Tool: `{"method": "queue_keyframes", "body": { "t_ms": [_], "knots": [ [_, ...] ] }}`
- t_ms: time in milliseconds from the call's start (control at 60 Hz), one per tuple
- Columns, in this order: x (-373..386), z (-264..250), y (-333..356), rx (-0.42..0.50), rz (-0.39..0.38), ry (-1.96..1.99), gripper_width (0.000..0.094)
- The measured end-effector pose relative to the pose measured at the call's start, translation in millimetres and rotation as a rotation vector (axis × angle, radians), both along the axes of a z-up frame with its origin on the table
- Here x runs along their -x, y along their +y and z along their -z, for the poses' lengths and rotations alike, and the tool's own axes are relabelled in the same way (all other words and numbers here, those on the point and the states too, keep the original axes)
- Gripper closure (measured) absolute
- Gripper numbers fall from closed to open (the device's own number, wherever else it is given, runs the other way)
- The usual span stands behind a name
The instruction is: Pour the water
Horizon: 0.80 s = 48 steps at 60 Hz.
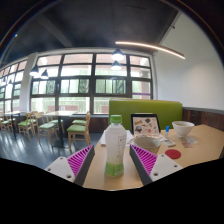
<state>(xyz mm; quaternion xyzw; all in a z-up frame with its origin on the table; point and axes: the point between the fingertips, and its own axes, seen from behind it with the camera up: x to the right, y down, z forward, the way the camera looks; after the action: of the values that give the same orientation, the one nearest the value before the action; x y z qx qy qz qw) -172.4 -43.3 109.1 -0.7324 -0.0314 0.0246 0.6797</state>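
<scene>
A clear plastic bottle (pixel 115 148) with a green cap and a white and green label stands upright on the wooden table (pixel 195 152). It stands between my fingers with a gap at either side. My gripper (pixel 113 152) is open, its magenta pads (pixel 80 161) flanking the bottle's lower half. A white cup-like vessel (pixel 182 128) stands farther back on the table, beyond and to the right of the right finger.
A framed picture (pixel 145 124) stands behind the bottle. A small red item (pixel 172 154) lies on the table to the right. A green sofa back (pixel 150 108) is behind the table. Chairs and tables (pixel 78 128) stand to the left by large windows.
</scene>
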Motion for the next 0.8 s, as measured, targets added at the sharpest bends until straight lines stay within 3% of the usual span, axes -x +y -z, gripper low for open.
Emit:
{"method": "queue_keyframes", "body": {
  "t_ms": [233,267,283,367,517,683,800],
  "knots": [
    [-6,7,85,-0.002,0.047,-0.014,0.0165],
    [-9,13,93,0.014,0.063,-0.016,0.0448],
    [-10,16,97,0.019,0.066,-0.014,0.0458],
    [-17,15,103,-0.018,0.100,-0.017,0.0471],
    [-11,14,105,-0.029,0.076,-0.029,0.0472],
    [-8,15,110,-0.027,0.043,0.041,0.0618],
    [-7,8,121,-0.010,0.011,0.247,0.0620]
  ]
}}
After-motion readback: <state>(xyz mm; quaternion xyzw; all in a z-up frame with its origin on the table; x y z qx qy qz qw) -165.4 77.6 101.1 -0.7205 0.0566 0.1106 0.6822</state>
